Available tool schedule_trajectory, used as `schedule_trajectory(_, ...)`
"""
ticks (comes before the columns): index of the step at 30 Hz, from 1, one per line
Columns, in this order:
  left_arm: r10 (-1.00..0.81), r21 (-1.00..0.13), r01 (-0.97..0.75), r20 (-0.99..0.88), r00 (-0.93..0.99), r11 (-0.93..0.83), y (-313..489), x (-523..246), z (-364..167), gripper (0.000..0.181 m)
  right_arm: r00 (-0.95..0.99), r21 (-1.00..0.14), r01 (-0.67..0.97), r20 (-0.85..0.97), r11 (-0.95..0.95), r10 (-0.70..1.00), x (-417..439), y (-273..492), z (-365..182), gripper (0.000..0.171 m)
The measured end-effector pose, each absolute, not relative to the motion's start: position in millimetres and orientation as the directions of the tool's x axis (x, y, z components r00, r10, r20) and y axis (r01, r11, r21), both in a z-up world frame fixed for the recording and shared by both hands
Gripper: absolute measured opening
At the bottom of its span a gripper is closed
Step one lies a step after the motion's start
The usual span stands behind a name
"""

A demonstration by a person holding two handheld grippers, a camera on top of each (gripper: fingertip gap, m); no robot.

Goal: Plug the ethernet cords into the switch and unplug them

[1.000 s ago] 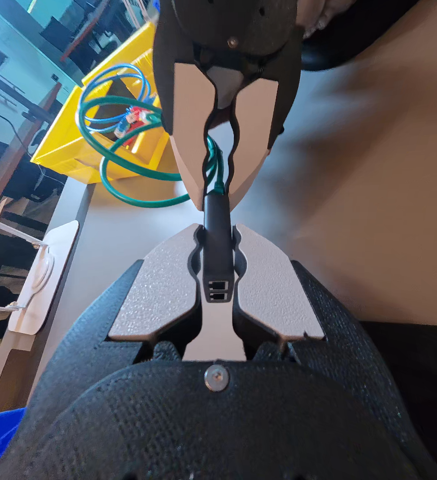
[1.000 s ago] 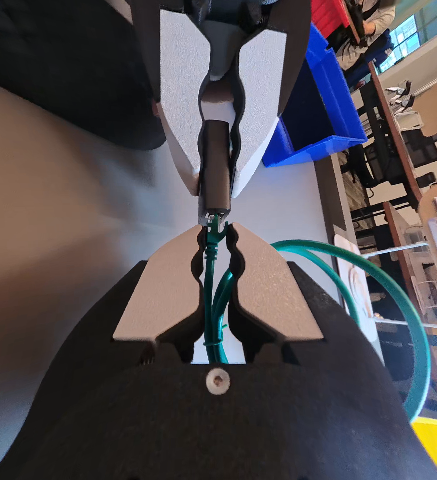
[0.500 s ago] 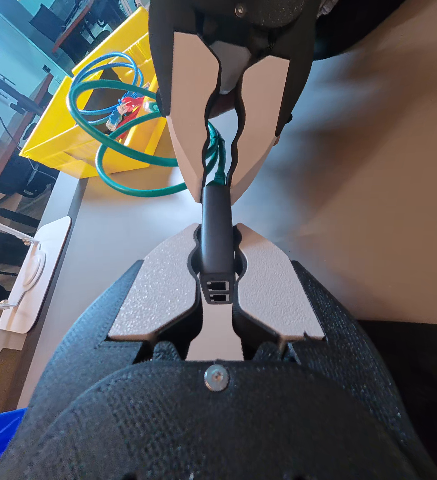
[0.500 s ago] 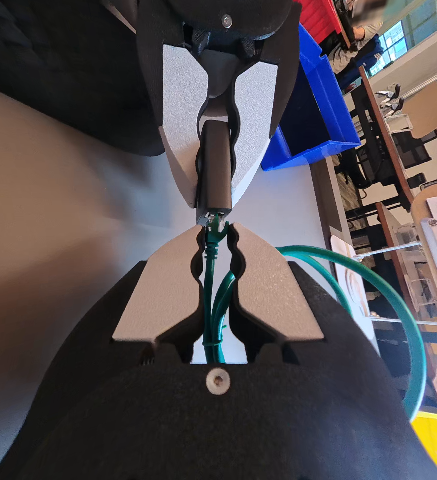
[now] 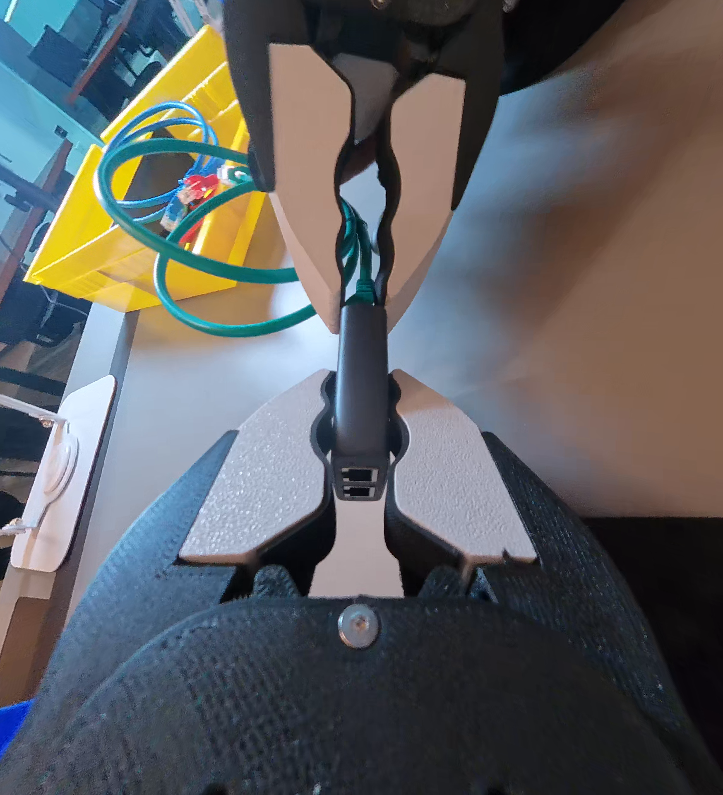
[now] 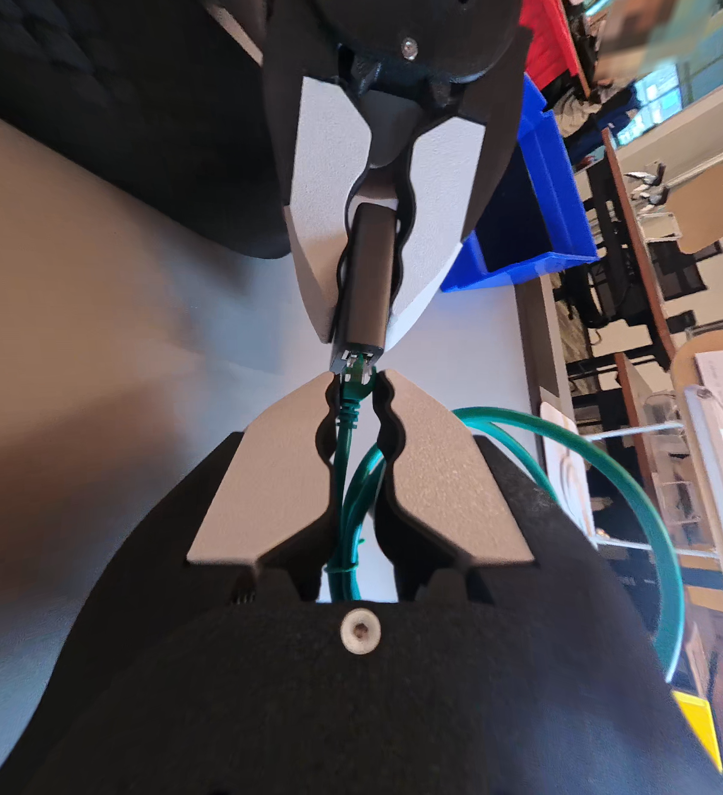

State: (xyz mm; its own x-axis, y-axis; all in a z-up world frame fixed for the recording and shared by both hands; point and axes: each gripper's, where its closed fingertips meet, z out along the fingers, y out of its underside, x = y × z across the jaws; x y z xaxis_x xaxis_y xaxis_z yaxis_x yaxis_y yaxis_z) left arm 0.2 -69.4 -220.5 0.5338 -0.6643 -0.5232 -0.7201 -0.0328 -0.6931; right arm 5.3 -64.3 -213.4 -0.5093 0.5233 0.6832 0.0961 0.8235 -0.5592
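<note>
The right gripper (image 6: 357,383), closed on the green cord (image 6: 344,434), has eased its plug slightly out of the switch (image 6: 366,284), which the left gripper (image 5: 361,387) clamps above the tabletop (image 5: 204,387), so unplugging seems underway. The switch's shell hides whether the plug's latch is free.

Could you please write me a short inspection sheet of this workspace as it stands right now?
Surface: grey table, bare between the grippers.
Job's things: black switch held off the table; green cord plug at its port, seating unclear.
Clutter: yellow bin holding blue cord; blue bin; white plate at the table edge.
Grippers: left gripper shut on the switch; right gripper shut on the green cord.
Cables: green loops spill toward the yellow bin.
Surroundings: desks, chairs.
</note>
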Motion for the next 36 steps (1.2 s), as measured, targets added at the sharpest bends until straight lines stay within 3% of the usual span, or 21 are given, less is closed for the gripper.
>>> schedule_trajectory(1, -0.673, -0.679, -0.734, -0.53, 0.516, -0.028, -70.6, 1.4, -222.5, 0.021, -0.532, -0.547, 0.091, 0.68, 0.832, 0.505, 7.4, -66.7, -215.2, 0.014)
schedule_trajectory(9, -0.765, -0.624, -0.781, -0.506, 0.397, 0.008, -78.7, 20.3, -240.0, 0.022, -0.717, -0.272, 0.004, 0.67, 0.962, 0.192, 31.1, -75.9, -233.6, 0.015)
schedule_trajectory(16, -0.793, -0.681, -0.732, -0.464, 0.396, 0.033, -82.8, 45.2, -225.3, 0.023, -0.778, -0.211, -0.023, 0.618, 0.977, 0.115, 58.2, -77.2, -214.3, 0.016)
schedule_trajectory(18, -0.765, -0.605, -0.795, -0.492, 0.416, -0.043, -78.5, 17.8, -235.7, 0.022, -0.843, -0.154, -0.028, 0.534, 0.988, 0.06, 81.5, -74.5, -229.0, 0.013)
schedule_trajectory(19, -0.748, -0.643, -0.761, -0.466, 0.472, -0.08, -80.1, 2.1, -232.8, 0.022, -0.861, -0.154, -0.018, 0.504, 0.988, 0.063, 96.2, -73.4, -238.6, 0.013)
schedule_trajectory(21, -0.716, -0.704, -0.704, -0.443, 0.539, -0.094, -87.3, -13.4, -217.9, 0.022, -0.809, -0.215, 0.039, 0.567, 0.976, 0.157, 104.5, -61.1, -227.4, 0.014)
schedule_trajectory(24, -0.635, -0.763, -0.644, -0.472, 0.611, -0.052, -80.0, -19.4, -189.2, 0.021, -0.673, -0.268, 0.254, 0.641, 0.929, 0.369, 95.4, 1.7, -168.1, 0.014)
schedule_trajectory(28, -0.59, -0.752, -0.656, -0.504, 0.63, -0.058, -69.9, -22.4, -185.5, 0.021, -0.531, -0.32, 0.398, 0.684, 0.86, 0.5, 78.6, 82.1, -112.5, 0.015)
schedule_trajectory(33, -0.61, -0.734, -0.671, -0.484, 0.628, -0.108, -71.4, -21.6, -211.0, 0.021, -0.429, -0.476, 0.581, 0.51, 0.66, 0.746, 42.1, 165.6, -142.3, 0.015)
schedule_trajectory(36, -0.608, -0.741, -0.66, -0.469, 0.641, -0.125, -72.5, -26.4, -216.5, 0.021, -0.33, -0.475, 0.707, 0.434, 0.524, 0.838, 27.5, 206.6, -183.4, 0.026)
